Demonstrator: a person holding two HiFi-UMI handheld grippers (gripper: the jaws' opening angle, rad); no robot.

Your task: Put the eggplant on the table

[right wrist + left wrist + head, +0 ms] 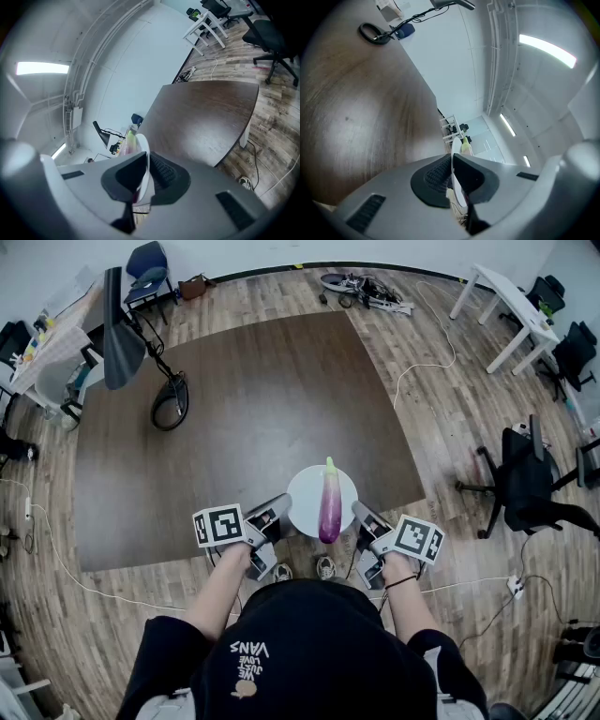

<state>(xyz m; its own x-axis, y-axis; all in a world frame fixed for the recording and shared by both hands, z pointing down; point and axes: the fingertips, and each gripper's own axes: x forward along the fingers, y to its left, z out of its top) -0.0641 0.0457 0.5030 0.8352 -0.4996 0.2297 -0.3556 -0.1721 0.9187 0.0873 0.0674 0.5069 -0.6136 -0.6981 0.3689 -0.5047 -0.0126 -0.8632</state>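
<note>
While it lies lengthwise on a round white plate (302,495), the eggplant (329,504) is not yet on the worktop (244,418). It is long and purple, its pale green stem end points away from the person, and its body runs off-centre along the plate's right half, reaching the near rim. The plate is carried between two grippers, held in the air over the near edge of the dark brown worktop.

The left gripper (273,517) takes the plate's left rim. In the left gripper view its fingers (433,180) are clenched on the thin white edge, with the green tip of the eggplant showing just past them. The right gripper (365,518) takes the opposite rim. In the right gripper view its fingers (165,174) likewise grasp the plate edge, the eggplant's tip rising behind it. A marker cube sits on each gripper, and the person's hands and forearms reach forward from black sleeves.

Below the plate, on the wooden floor (441,399), the toes of two shoes (325,567) show by the worktop's edge. Farther out, a black lamp (122,329) stands at the worktop's far left corner, a black office chair (525,482) stands to the right, and a white table (502,306) is at the upper right.
</note>
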